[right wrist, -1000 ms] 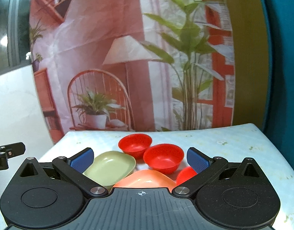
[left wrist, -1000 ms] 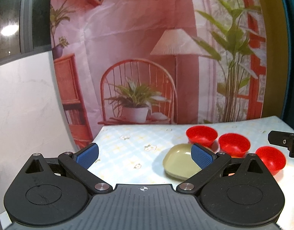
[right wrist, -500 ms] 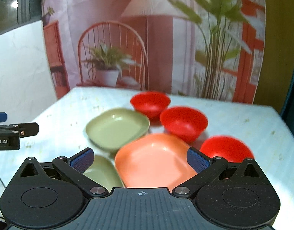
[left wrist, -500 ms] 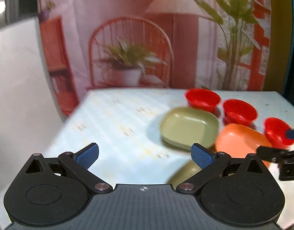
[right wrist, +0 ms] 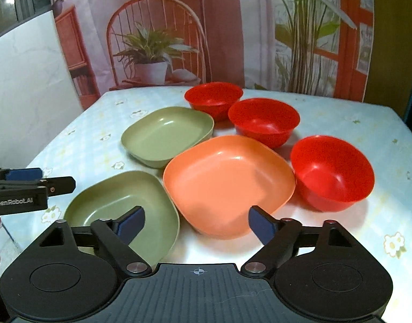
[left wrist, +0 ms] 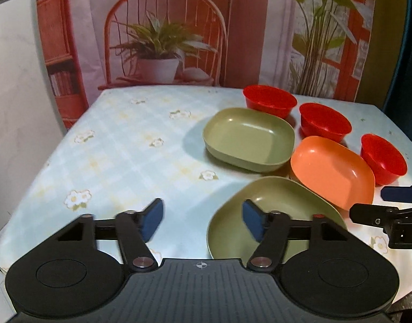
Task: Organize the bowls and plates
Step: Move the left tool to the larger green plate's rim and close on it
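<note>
Two green plates, an orange plate and three red bowls sit on the flowered table. My left gripper [left wrist: 203, 222] hovers at the left rim of the near green plate [left wrist: 281, 196]. Its jaws are closing, and only that rim lies between them, untouched by the pads. My right gripper [right wrist: 197, 226] is over the near rim of the orange plate [right wrist: 227, 180]. Its jaws are closing too, with that rim and the near green plate's [right wrist: 120, 204] right edge between them, untouched. The far green plate [right wrist: 168, 134] lies behind. The red bowls [right wrist: 214, 98] [right wrist: 263, 121] [right wrist: 332, 172] stand behind and to the right.
The table [left wrist: 120, 148] carries a pale checked cloth with flowers, bare on its left half. A printed backdrop [left wrist: 163, 27] of a chair and plants hangs behind the far edge. A white wall [left wrist: 15, 80] stands left. The right gripper [left wrist: 394, 202] shows at the left wrist view's edge.
Both grippers have sunk and tipped down toward the dishes, which now look nearer. The near green plate has come into view. Both pairs of jaws have narrowed.
</note>
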### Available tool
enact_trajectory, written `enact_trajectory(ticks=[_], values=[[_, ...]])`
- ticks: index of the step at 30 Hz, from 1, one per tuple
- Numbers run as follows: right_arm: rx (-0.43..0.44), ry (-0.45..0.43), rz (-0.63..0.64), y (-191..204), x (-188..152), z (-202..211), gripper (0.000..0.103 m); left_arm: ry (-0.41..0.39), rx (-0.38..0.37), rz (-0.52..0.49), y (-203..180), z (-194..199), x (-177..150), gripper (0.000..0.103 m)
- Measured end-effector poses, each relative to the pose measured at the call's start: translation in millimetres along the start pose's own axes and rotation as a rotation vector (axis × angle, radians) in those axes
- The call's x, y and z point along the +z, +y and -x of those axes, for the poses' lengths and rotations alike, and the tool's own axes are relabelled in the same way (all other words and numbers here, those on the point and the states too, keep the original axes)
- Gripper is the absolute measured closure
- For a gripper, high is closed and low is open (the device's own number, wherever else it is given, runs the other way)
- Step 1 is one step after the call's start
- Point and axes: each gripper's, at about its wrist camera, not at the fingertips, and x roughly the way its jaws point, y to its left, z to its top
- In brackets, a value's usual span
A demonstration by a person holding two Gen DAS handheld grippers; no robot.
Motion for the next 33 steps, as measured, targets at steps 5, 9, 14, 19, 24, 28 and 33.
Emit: enact_trajectory(ticks=[5, 9, 14, 19, 24, 28, 33], values=[[0.015, 0.027, -0.007, -1.2, -2.7, -3.0, 0.04, 0.023, -0.006, 0.021, 1.3, -3.4, -4.4, 0.052], [0.042, 0.04, 0.001, 0.8, -3.7, -2.6, 0.051, 0.04, -0.003, 0.01, -2.2, -3.3, -6.2, 0.054], [0.088, 0.083, -0.012, 2.2, -7.3, -8.3, 0.063, 0.041, -0.004, 0.026, 1.2, -1.6, -6.2, 0.053], [0.118, 0.108, -0.029, 1.4, -8.7, -13.4, 0.065, 0.014, -0.049, 0.12, 19.1, 0.3, -1.9, 0.053], [0.151, 0.135, -0.041, 0.4, -9.2, -21.2, 0.065, -0.068, -0.006, 0.02, 14.9, 6.2, 10.9, 0.052], [0.154, 0.143, -0.054, -1.5, -11.1, -24.5, 0.065, -0.033, -0.011, -0.003, 10.0, 0.4, 18.2, 0.052], [0.144, 0.139, -0.051, -0.7, -11.5, -26.4, 0.066, 0.026, -0.018, -0.009, 2.7, -12.7, 7.4, 0.052]])
